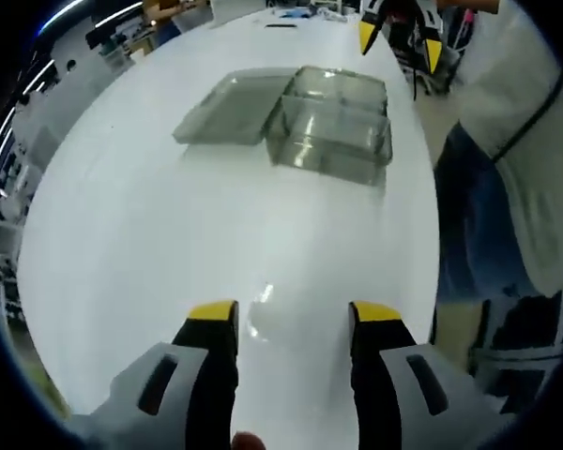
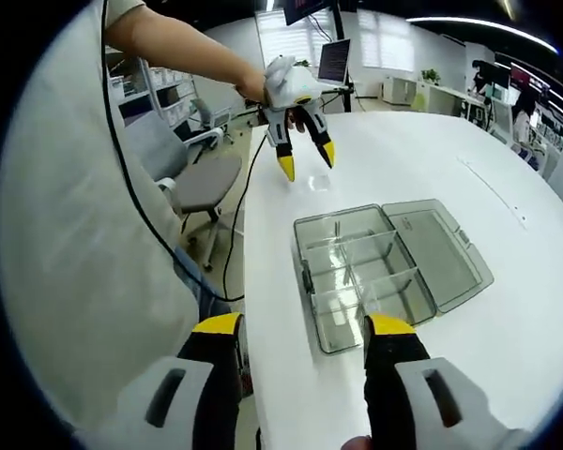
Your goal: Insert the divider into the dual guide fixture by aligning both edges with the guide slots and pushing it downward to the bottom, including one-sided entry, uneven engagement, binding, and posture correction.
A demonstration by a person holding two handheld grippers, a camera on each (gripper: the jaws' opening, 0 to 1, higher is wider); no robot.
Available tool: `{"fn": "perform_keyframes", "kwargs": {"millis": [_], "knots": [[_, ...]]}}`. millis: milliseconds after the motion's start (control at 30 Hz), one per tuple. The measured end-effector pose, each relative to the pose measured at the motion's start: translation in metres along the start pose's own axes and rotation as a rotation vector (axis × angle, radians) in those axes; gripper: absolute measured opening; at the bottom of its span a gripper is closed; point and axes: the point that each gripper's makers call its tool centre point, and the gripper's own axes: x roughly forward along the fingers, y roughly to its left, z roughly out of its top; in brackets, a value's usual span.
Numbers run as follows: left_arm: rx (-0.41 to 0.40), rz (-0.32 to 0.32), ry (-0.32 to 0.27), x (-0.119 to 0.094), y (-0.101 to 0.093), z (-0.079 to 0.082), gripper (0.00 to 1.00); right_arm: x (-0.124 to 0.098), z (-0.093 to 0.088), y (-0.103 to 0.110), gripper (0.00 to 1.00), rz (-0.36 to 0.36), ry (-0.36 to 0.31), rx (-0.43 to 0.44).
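On the white table [image 2: 432, 122] sits the clear compartment box [image 2: 366, 272], lid open, its dividers apparently seated. Left gripper [image 1: 294, 323] and right gripper [image 2: 305, 337] hover apart, spread wide and empty; insertion seems not begun.

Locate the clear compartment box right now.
The clear compartment box sits on the white table near its edge, lid open flat, just ahead of the right tongs; in the left gripper view it lies farther off.

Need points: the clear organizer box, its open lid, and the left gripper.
clear organizer box [image 2: 361, 281], right gripper view, middle compartment.
open lid [image 2: 446, 253], right gripper view, flat inner panel.
left gripper [image 2: 306, 160], right gripper view, midway between its yellow tips.
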Motion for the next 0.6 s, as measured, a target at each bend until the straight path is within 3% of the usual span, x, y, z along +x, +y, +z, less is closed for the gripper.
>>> {"fn": "perform_keyframes", "kwargs": {"millis": [600], "knots": [[0.112, -0.036, 0.087, 0.0077, 0.0034, -0.0090, 0.38, -0.0044, -0.0042, 0.0032, 0.47, -0.007, 0.001, 0.007]]}}
